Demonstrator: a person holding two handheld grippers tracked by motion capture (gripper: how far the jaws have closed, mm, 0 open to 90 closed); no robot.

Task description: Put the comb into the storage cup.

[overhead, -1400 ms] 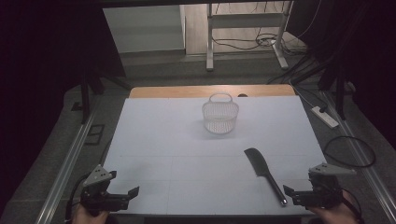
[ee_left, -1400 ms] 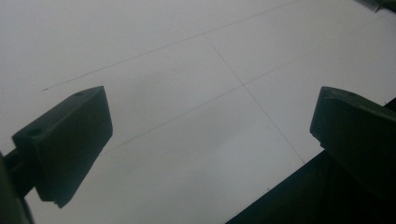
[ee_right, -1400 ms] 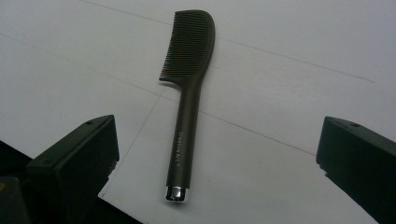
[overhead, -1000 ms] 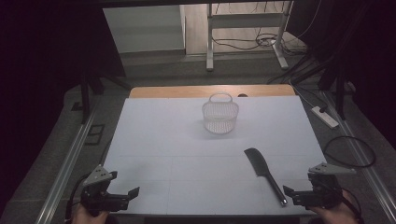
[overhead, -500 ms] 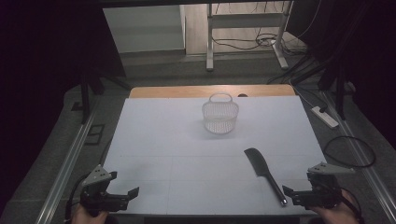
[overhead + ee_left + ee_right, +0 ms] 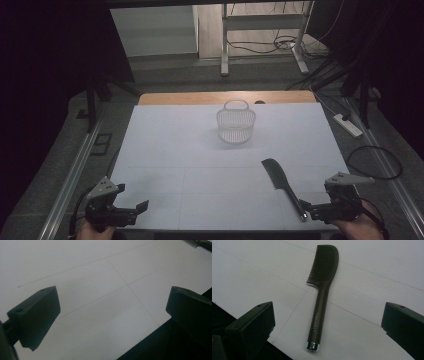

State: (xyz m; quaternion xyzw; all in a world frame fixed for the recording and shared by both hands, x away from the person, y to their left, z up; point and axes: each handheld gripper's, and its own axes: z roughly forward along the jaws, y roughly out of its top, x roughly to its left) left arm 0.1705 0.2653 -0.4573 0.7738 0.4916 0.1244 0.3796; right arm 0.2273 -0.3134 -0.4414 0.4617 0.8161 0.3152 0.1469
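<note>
high view, table: a white table (image 6: 200,150) with faint seam lines, a strip of bare wood along its far edge, dark floor and cables around it.
high view, left gripper: the left gripper (image 6: 137,207) sits at the near left corner of the table, held in a hand (image 6: 92,231) at the bottom edge, its grey three-cornered plate on top.
high view, right gripper: the right gripper (image 6: 309,209) sits at the near right corner, held in the other hand (image 6: 360,230), its jaw tips just beside the butt end of the comb.
high view, comb: a black comb (image 6: 283,186) lies flat on the near right part of the table, its toothed head toward the middle, its handle running toward the right gripper.
high view, basket: a small white slatted basket (image 6: 236,125) with a hoop handle stands upright near the far middle of the table, well apart from the comb and both grippers.
right gripper view, comb: the comb (image 6: 322,295) lies between the lines of the two jaws and ahead of them, silver cap nearest, teeth on its left side, small lettering on the handle.
right gripper view, jaws: spread wide, nothing between them, not touching the comb.
left gripper view, jaws: spread wide over bare white table near its front edge, holding nothing.
left gripper view, comb: part of the comb (image 6: 200,243) shows at the top right corner, well apart.
</note>
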